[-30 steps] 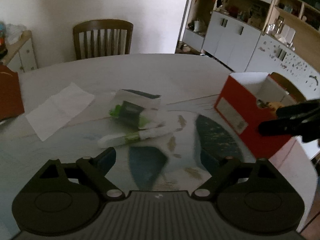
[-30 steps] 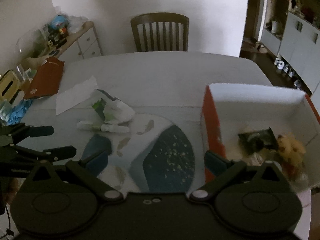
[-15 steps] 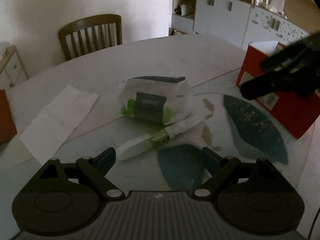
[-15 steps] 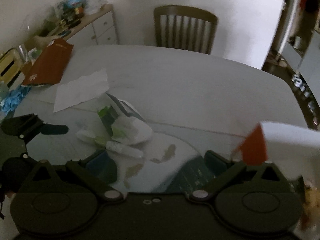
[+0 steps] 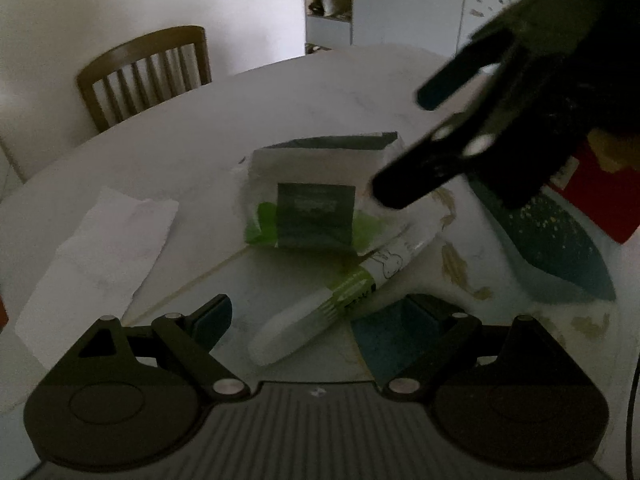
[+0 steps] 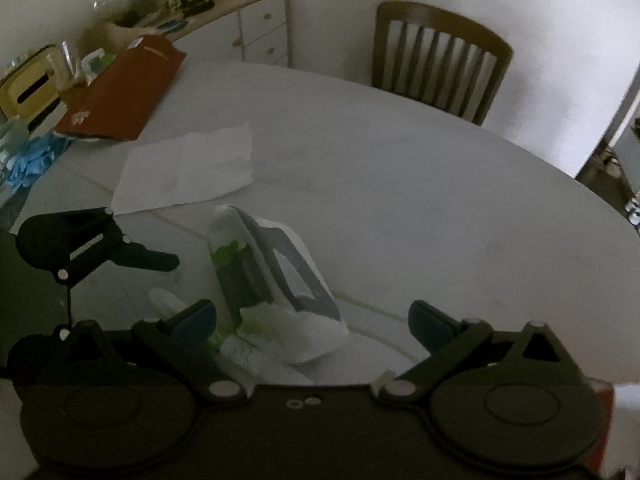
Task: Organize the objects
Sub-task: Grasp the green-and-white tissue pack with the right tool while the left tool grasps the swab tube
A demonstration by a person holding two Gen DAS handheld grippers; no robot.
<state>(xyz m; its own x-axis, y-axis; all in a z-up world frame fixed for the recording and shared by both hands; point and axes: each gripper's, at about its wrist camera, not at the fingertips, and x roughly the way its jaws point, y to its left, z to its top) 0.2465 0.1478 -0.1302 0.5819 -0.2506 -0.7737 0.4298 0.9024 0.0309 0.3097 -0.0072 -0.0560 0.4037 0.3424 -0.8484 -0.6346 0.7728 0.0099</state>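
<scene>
Now both grippers have swung away from the red box (image 5: 600, 200) and dropped over the white packet (image 5: 320, 184), left gripper (image 5: 320, 320) and right gripper (image 6: 312, 320) both spread, the marker (image 5: 332, 296) just beside it, so pickup looks next

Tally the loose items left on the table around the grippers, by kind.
White packet with green and dark label: 1
White tube with green band: 1
White paper sheet: 1
Red-brown folder: 1
Total: 4
</scene>
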